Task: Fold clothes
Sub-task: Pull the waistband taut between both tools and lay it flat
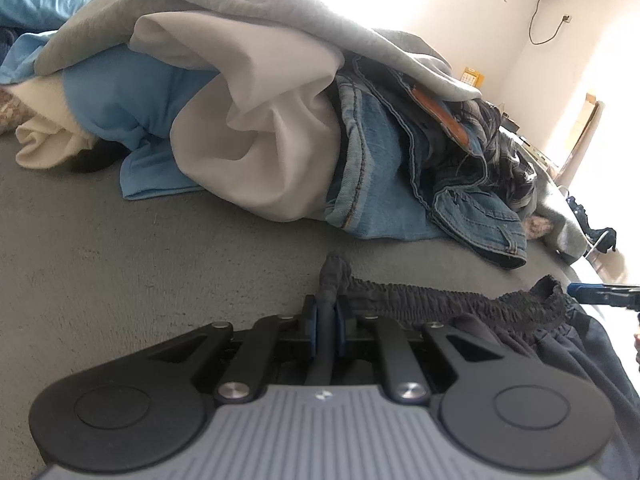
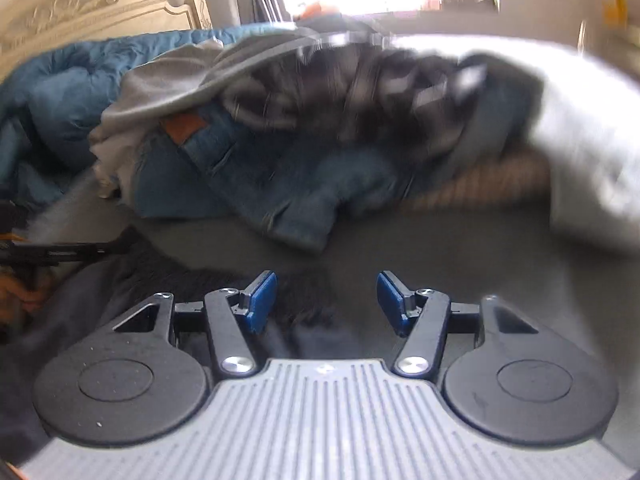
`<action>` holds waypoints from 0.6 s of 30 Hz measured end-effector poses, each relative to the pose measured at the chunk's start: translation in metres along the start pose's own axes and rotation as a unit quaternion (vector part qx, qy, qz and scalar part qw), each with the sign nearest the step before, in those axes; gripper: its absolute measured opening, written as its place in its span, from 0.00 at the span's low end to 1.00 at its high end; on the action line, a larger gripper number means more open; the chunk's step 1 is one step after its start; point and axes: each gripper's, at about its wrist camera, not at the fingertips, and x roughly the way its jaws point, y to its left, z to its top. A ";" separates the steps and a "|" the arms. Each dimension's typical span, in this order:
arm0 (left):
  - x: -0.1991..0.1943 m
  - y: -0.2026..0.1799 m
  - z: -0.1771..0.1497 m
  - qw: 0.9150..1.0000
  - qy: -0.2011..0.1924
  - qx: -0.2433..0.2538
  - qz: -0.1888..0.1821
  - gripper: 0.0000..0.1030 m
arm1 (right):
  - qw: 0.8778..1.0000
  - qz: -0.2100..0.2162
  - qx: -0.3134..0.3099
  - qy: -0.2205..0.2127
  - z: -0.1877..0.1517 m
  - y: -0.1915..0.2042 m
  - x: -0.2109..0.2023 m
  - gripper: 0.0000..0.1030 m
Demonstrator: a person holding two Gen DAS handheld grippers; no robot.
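My left gripper (image 1: 327, 320) is shut on the elastic waistband of dark shorts (image 1: 460, 306), which lie on the grey bed surface (image 1: 140, 264) and stretch to the right. My right gripper (image 2: 326, 300) is open and empty, low over the far end of the same dark shorts (image 2: 308, 308); its blue tip also shows at the right edge of the left wrist view (image 1: 600, 295). The left gripper shows at the left edge of the right wrist view (image 2: 60, 256). The right wrist view is blurred.
A pile of unfolded clothes lies behind: grey sweatshirt (image 1: 240, 4), white cloth (image 1: 256, 140), blue shirt (image 1: 128, 96), jeans (image 1: 400, 184) and a dark plaid shirt (image 2: 360, 92). A blue quilt (image 2: 60, 100) and a carved headboard (image 2: 80, 4) stand at the left.
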 end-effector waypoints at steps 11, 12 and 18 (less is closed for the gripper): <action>-0.003 -0.007 -0.005 1.000 -0.004 -0.014 -0.001 0.12 | 0.961 -0.008 -0.277 -0.008 -0.009 0.081 0.020 0.55; -0.003 -0.007 -0.005 1.000 -0.005 -0.015 -0.002 0.12 | 0.952 0.003 -0.305 -0.003 -0.009 0.090 0.020 0.55; -0.005 -0.009 -0.010 1.000 -0.008 -0.020 -0.005 0.12 | 0.896 0.045 -0.433 0.093 -0.016 0.134 0.057 0.54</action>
